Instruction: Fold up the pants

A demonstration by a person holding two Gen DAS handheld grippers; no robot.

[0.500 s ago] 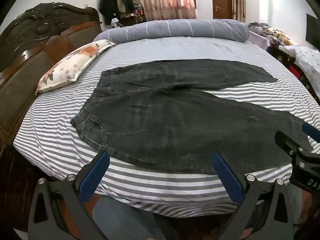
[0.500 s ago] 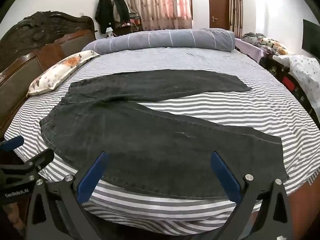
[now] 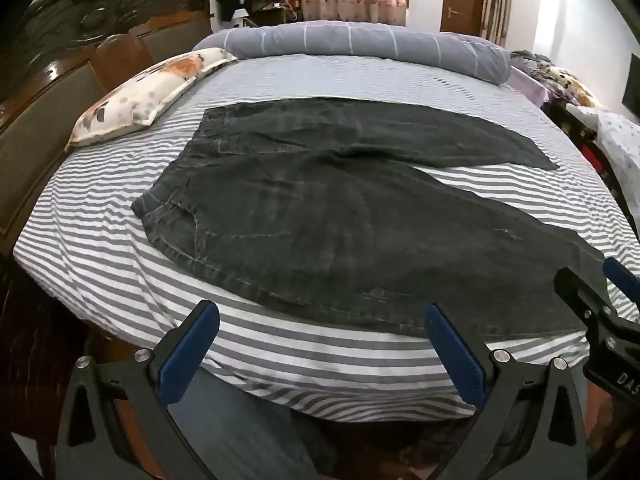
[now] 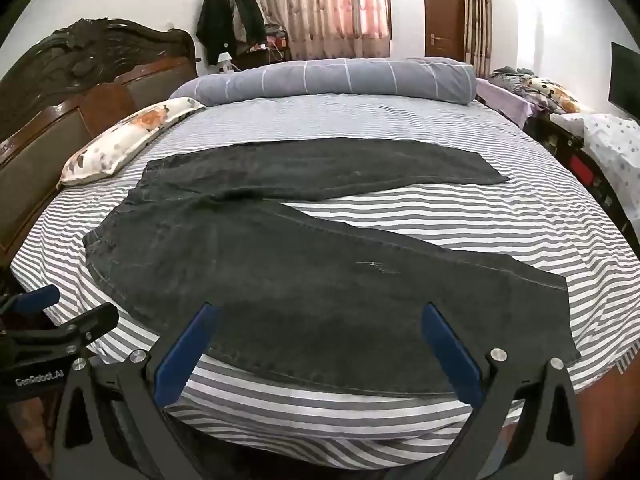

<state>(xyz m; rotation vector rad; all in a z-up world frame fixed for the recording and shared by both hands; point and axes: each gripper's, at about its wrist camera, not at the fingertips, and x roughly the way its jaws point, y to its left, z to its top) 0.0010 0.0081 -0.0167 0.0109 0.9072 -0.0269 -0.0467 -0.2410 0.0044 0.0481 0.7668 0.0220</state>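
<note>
Dark grey jeans (image 3: 340,216) lie flat on the striped bed (image 3: 100,240), waistband to the left, the two legs spread apart to the right; they also show in the right wrist view (image 4: 320,280). My left gripper (image 3: 320,320) is open and empty, hovering over the bed's near edge in front of the near leg. My right gripper (image 4: 320,320) is open and empty above the near leg's lower edge. The right gripper also shows at the right edge of the left wrist view (image 3: 596,296), and the left gripper at the left edge of the right wrist view (image 4: 68,312).
A floral pillow (image 3: 148,92) lies at the left by the dark wooden headboard (image 3: 80,60). A rolled grey duvet (image 3: 360,44) lies across the far side. Cluttered furniture (image 4: 580,140) stands to the right of the bed.
Both grippers have shifted slightly; the views have tilted a little and the jeans sit a bit higher in frame. The jeans have not moved.
</note>
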